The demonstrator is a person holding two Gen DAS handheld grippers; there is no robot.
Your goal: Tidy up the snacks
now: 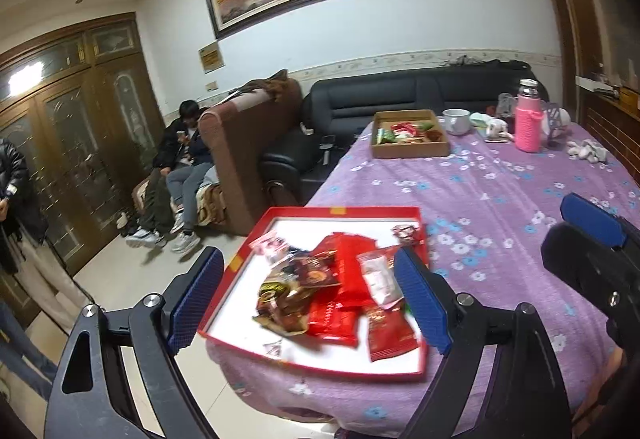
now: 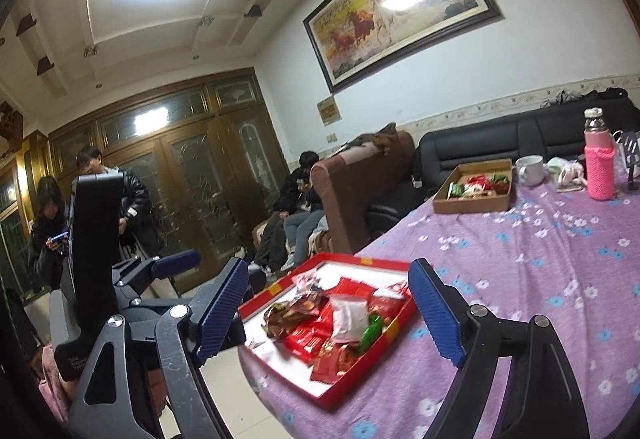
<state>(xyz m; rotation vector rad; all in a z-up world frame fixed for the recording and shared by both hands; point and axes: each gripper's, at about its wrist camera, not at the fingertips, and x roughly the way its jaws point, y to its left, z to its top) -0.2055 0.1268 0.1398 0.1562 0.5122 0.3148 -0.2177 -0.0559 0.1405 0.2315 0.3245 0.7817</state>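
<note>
A red-rimmed white tray [image 1: 280,213] [image 2: 396,331] sits at the near corner of the table and holds a pile of snack packets [image 1: 340,291] [image 2: 340,323], mostly red, some brown, one white. A brown cardboard box [image 1: 412,151] [image 2: 472,205] with several sorted snacks stands at the far end. My left gripper [image 1: 308,303] is open and empty, hovering above the tray. My right gripper [image 2: 332,307] is open and empty, also hovering near the tray. The right gripper shows at the right edge of the left wrist view [image 1: 588,239]; the left one shows at the left of the right wrist view [image 2: 160,271].
The table has a purple flowered cloth [image 1: 500,199] [image 2: 540,259]. At its far end stand a white mug [image 1: 456,121] [image 2: 530,169], a pink-sleeved bottle [image 1: 528,119] [image 2: 598,159] and small clutter. Sofas [image 1: 400,95] and several people [image 1: 188,159] are to the left, beyond the table edge.
</note>
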